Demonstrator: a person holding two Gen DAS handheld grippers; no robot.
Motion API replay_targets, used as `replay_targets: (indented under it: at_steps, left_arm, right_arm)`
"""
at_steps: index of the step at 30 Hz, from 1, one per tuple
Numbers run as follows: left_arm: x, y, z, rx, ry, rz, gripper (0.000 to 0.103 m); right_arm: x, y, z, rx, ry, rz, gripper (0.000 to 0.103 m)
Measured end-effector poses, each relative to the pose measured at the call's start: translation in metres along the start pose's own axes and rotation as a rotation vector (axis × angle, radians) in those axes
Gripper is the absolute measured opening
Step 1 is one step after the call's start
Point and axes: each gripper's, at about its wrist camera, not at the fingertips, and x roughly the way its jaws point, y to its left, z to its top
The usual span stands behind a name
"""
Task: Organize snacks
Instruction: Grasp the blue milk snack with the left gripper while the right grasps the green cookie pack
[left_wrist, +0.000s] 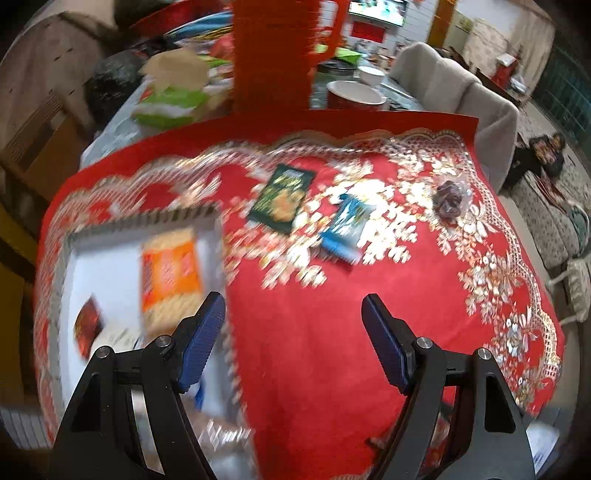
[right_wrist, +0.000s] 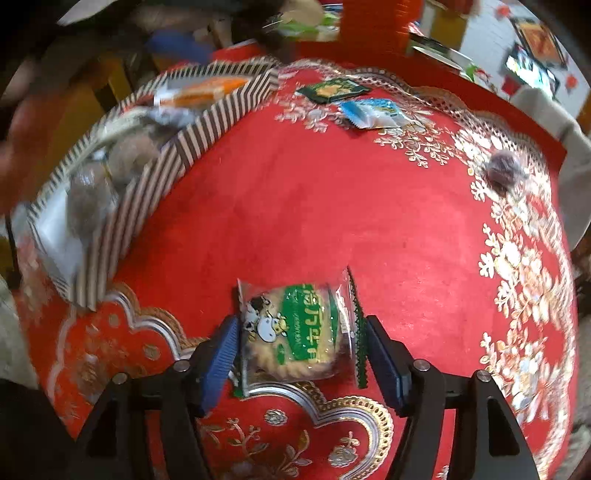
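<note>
Red cloth surface (right_wrist: 295, 206): striped box (right_wrist: 155, 162) part-filled, three snacks left out, right gripper (right_wrist: 300, 354) fingers bracketing the cookie packet (right_wrist: 299, 332), left gripper (left_wrist: 295, 343) spread, empty.

Tablecloth (right_wrist: 314, 206): red, matt, felt-like cloth with shiny gold and silver foil pattern toward the edges. Cookie packet (right_wrist: 299, 332): clear glossy plastic film, crinkled, green print, between the right gripper (right_wrist: 299, 354) pads. Pads (right_wrist: 221, 354): blue ribbed, rubbery-looking; arms matt black with small metal pins. Striped box (right_wrist: 155, 173) at 10 o'clock: cardboard, matt. Blue-white packet (right_wrist: 373, 112) at 1 o'clock: glossy plastic wrapper. Left gripper (left_wrist: 293, 343): same blue ribbed pads.
</note>
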Motion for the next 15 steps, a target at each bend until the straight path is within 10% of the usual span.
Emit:
replay_targets:
  at_steps: [15]
  left_arm:
    - [0.115,-0.062,0.056,0.235,0.156,0.027,0.077]
  right_arm:
    - [-0.012,-0.074,-0.029,0.233,-0.016,0.010,0.054]
